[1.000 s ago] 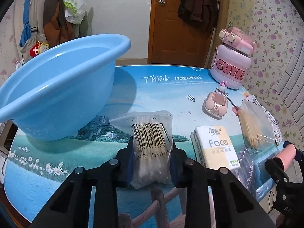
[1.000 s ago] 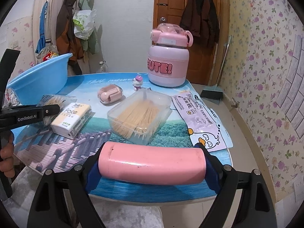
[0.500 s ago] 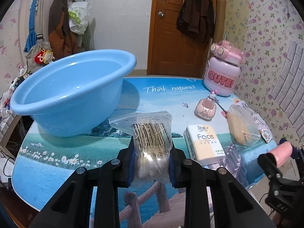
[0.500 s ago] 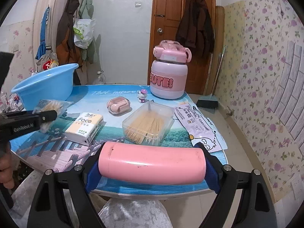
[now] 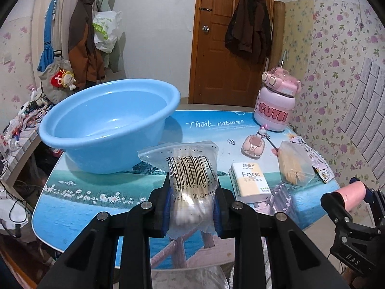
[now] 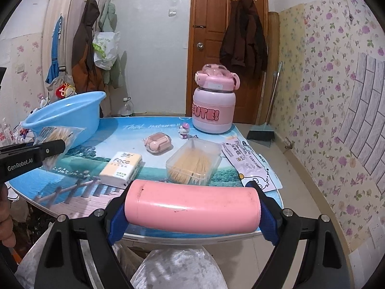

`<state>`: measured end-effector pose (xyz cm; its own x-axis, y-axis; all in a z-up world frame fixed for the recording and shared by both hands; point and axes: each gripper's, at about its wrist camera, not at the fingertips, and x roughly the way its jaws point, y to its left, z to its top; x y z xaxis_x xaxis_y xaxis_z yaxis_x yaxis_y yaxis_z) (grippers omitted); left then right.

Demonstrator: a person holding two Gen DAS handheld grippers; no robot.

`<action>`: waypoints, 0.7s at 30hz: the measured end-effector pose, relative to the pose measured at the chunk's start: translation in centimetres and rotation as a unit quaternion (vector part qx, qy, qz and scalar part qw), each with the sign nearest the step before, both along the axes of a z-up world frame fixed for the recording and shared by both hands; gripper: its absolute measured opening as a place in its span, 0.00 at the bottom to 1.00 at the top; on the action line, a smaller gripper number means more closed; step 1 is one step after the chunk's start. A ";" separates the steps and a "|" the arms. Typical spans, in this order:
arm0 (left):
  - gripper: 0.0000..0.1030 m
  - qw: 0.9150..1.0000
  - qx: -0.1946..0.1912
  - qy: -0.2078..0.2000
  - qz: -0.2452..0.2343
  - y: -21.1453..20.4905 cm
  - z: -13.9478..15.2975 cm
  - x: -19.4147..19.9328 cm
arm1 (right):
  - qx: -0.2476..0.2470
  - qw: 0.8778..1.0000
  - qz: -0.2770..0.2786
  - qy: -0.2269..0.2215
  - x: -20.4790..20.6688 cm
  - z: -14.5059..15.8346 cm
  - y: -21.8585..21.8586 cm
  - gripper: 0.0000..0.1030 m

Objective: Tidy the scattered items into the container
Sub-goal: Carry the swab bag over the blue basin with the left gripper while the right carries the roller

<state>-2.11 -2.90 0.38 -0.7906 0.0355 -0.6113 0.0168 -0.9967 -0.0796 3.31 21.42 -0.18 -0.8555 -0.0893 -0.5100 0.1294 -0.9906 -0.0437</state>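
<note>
On the table point(image 5: 101, 192), the basin point(image 5: 108, 130) sits far left, tissues point(image 5: 250, 180) right of it, jug point(image 5: 275, 107) behind the toothpick box point(image 5: 294, 166)

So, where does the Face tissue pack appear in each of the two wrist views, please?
Left wrist view: the Face tissue pack lies right of centre on the table, just right of the held bag of cotton swabs.
Right wrist view: the pack lies left of centre, beyond the held pink cylinder.
Shared landmark: the clear toothpick box, to the pack's right in both.
</note>
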 end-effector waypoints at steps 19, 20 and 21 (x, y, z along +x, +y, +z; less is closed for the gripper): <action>0.25 1.000 0.004 0.009 -0.003 -0.5 1.1 2.8 | -0.009 1.000 0.013 0.004 2.5 1.2 -1.1 0.86; 0.25 1.000 0.005 0.008 -0.003 -0.5 1.1 2.8 | -0.010 1.000 0.013 0.003 2.4 1.2 -1.1 0.86; 0.25 1.000 0.005 0.009 -0.003 -0.5 1.2 2.8 | -0.011 1.000 0.012 0.002 2.4 1.2 -1.1 0.86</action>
<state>0.68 -3.41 1.56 -0.8009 0.0473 -0.5970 0.0085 -0.9959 -0.0903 5.72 20.31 1.03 -0.8548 -0.1217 -0.5046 0.1540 -0.9878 -0.0226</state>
